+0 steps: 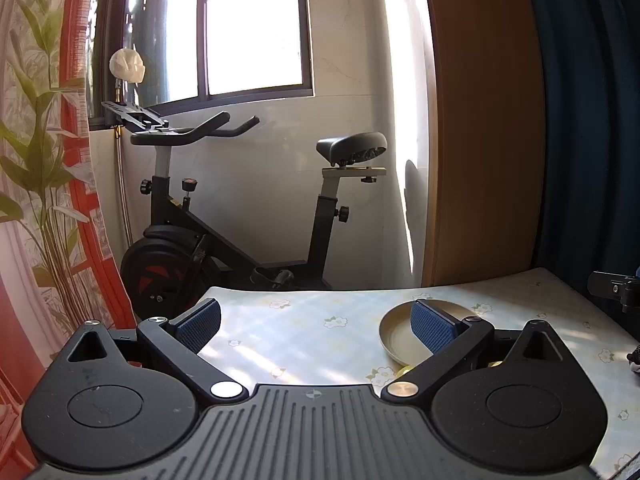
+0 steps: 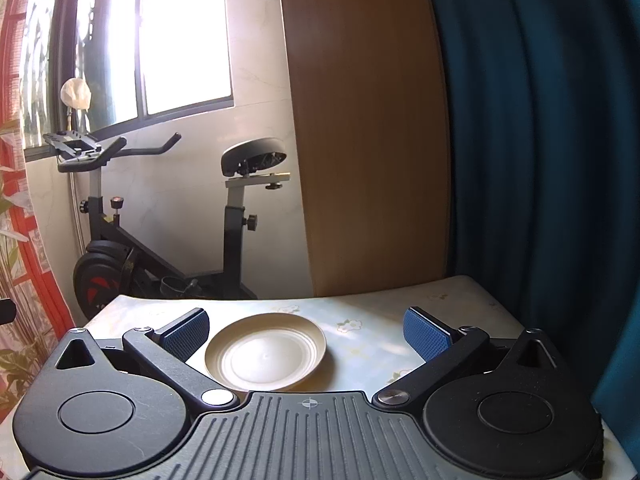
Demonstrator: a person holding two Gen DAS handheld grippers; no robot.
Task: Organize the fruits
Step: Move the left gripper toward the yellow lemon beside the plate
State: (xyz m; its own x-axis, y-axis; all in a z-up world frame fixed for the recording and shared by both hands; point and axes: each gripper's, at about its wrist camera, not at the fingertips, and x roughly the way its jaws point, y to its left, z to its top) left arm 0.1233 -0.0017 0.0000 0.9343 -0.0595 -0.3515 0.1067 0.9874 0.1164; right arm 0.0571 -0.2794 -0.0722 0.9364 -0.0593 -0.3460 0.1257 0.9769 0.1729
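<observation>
Showing plate [image 2: 265,354] whole, right view

We count one cream plate [image 2: 265,354] on the desk [image 2: 360,320], lying between our right tongs' [image 2: 306,334] two spread blue pads [image 2: 426,338]. Beyond our two tongs, left [image 1: 316,328] and right, stands one exercise bike [image 1: 224,216] under one window [image 1: 252,28].

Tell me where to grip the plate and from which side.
Grip the plate by its raised near rim, coming in low from the front with the right hand-held gripper. It lies flat and empty on the table, so only the rim offers purchase.
</observation>
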